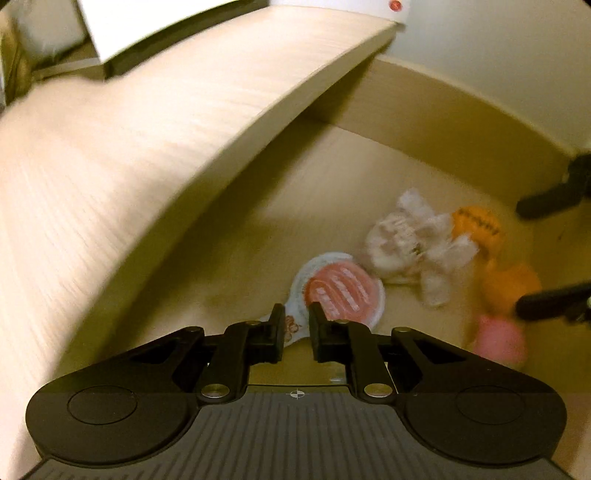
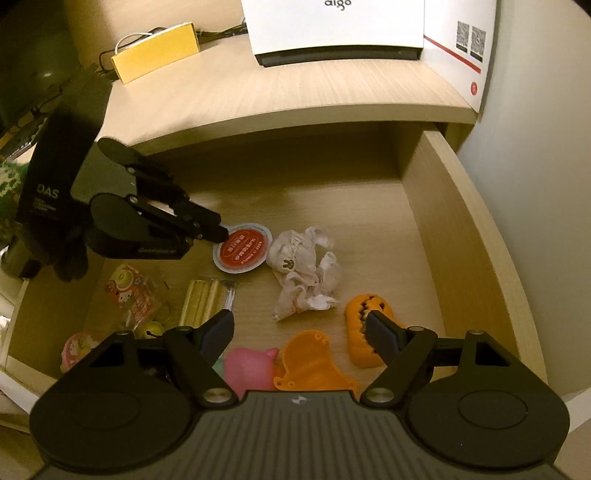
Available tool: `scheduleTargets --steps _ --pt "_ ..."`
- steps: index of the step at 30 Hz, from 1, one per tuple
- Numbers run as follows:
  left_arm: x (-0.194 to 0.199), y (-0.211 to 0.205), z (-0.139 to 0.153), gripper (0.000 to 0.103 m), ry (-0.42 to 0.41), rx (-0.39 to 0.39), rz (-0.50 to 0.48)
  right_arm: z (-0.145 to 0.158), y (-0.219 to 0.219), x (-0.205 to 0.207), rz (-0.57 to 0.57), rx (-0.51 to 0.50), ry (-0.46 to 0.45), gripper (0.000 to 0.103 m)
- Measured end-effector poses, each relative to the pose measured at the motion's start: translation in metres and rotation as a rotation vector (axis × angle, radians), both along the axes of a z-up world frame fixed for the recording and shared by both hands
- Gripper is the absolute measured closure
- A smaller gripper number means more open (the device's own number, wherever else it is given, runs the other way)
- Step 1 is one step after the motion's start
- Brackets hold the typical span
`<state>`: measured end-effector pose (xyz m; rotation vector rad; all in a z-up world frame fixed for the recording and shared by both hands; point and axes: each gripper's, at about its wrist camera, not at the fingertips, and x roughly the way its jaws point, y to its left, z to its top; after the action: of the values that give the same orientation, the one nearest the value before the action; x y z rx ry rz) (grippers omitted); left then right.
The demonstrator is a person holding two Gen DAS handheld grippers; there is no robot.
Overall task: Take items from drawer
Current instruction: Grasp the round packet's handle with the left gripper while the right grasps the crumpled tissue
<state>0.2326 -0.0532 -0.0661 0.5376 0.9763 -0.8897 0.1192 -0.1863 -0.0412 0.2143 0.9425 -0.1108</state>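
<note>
The wooden drawer [image 2: 443, 221] stands pulled out under the desk. A round cup with a red lid [image 1: 340, 291] [image 2: 243, 251] lies on the drawer floor. My left gripper [image 1: 297, 317] [image 2: 221, 234] is shut on the cup's white tab at its near-left edge. My right gripper [image 2: 298, 321] [image 1: 519, 258] hangs open above the front right of the drawer, nothing between its fingers. Under it lie an orange toothed pumpkin toy [image 2: 356, 332] [image 1: 476, 225], a flat orange piece [image 2: 310, 362] and a pink toy [image 2: 247, 369] [image 1: 498, 339]. A crumpled white wrapper [image 2: 303, 273] [image 1: 410, 243] lies beside the cup.
A pack of yellow sticks [image 2: 207, 299], a cartoon snack bag [image 2: 133, 295] and a pink-lidded cup [image 2: 77, 350] fill the drawer's front left. The desk top [image 2: 258, 92] overhangs the drawer's back and carries a white box [image 2: 336, 29] and a yellow box [image 2: 155, 51]. A wall closes the right side.
</note>
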Motion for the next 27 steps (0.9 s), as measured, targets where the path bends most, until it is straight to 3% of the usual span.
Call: scheduleTargets --steps 2,4,6,10,14,18,23,27 --pt "-0.002 -0.001 -0.001 0.086 0.068 -0.033 0.028 -0.001 -0.002 0.001 -0.002 0.01 0.002 0.024" --pt "-0.007 -0.006 0.002 0.085 0.074 -0.043 0.001 -0.001 -0.003 0.001 -0.001 0.021 0.0 0.024" --pt "-0.017 -0.008 0.008 0.084 0.022 -0.034 -0.048 -0.001 -0.003 0.001 0.003 0.026 -0.001 0.024" --pt "-0.033 -0.014 0.011 0.083 -0.165 0.083 -0.15 -0.002 -0.002 0.002 0.002 0.029 -0.002 0.024" --pt "-0.025 -0.011 0.005 0.083 -0.195 0.138 -0.168 -0.003 -0.003 0.002 0.006 0.037 -0.006 0.024" --pt "-0.017 -0.021 -0.001 0.086 -0.183 0.153 -0.197 -0.004 -0.004 0.003 0.021 0.045 -0.006 0.024" --pt "-0.003 -0.024 0.003 0.087 -0.016 0.081 -0.176 -0.005 -0.002 0.004 0.022 0.054 -0.001 0.024" --pt "-0.019 -0.01 0.0 0.087 -0.02 0.075 -0.184 -0.004 -0.002 0.005 0.022 0.066 0.0 0.024"
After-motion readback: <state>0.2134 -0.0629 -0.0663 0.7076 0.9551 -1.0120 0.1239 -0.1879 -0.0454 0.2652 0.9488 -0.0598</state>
